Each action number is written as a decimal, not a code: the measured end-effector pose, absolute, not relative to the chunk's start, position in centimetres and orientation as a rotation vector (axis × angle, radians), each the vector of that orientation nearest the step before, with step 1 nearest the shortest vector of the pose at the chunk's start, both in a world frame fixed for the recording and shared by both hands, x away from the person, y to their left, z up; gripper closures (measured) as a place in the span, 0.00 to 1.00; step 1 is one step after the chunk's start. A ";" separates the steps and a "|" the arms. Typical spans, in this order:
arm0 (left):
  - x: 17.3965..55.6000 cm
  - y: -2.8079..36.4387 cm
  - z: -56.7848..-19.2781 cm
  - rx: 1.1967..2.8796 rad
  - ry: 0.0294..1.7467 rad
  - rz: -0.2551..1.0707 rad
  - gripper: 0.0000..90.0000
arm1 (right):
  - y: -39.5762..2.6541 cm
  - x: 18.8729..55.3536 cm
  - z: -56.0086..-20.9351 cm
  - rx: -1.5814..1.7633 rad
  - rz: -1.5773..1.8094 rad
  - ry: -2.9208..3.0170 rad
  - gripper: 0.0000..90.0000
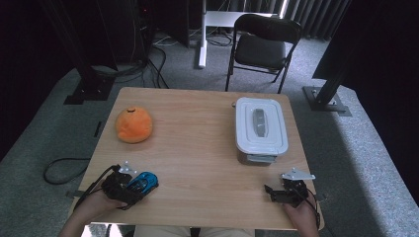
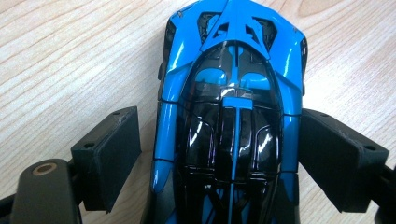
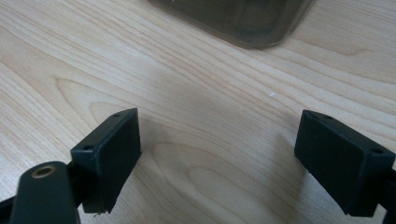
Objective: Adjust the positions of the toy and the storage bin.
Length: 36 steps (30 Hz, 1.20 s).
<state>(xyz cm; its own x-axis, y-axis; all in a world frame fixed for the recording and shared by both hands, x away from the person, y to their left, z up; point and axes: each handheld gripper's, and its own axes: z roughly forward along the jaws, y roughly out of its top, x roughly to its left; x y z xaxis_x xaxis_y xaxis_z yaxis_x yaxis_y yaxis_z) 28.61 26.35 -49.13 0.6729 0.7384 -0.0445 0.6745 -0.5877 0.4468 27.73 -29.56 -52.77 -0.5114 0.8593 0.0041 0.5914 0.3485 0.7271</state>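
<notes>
Left tool (image 2: 219, 154) spread around blue toy car (image 2: 229, 116) near table (image 1: 197, 148) front-left corner, pads not pressing; right tool (image 3: 219, 158) spread, empty, near lidded container (image 1: 260, 129).

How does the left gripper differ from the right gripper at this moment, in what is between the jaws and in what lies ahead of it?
The left gripper has a blue toy car between its jaws, with a gap at the left pad; the right gripper has bare table between its jaws. Ahead of the right gripper stands the lidded container; ahead of the left gripper lies the car's nose. Both rest near the table's near edge, jaws apart.
</notes>
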 end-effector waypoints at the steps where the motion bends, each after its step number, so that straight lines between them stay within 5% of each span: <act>1: 28.6 26.4 -49.0 2.446 1.098 0.197 0.16 | -29.6 27.7 -52.8 1.275 0.968 2.237 0.16; 36: 35.4 27.2 -44.6 2.158 1.239 0.404 0.17 | -29.6 27.7 -52.8 1.274 0.967 2.238 0.16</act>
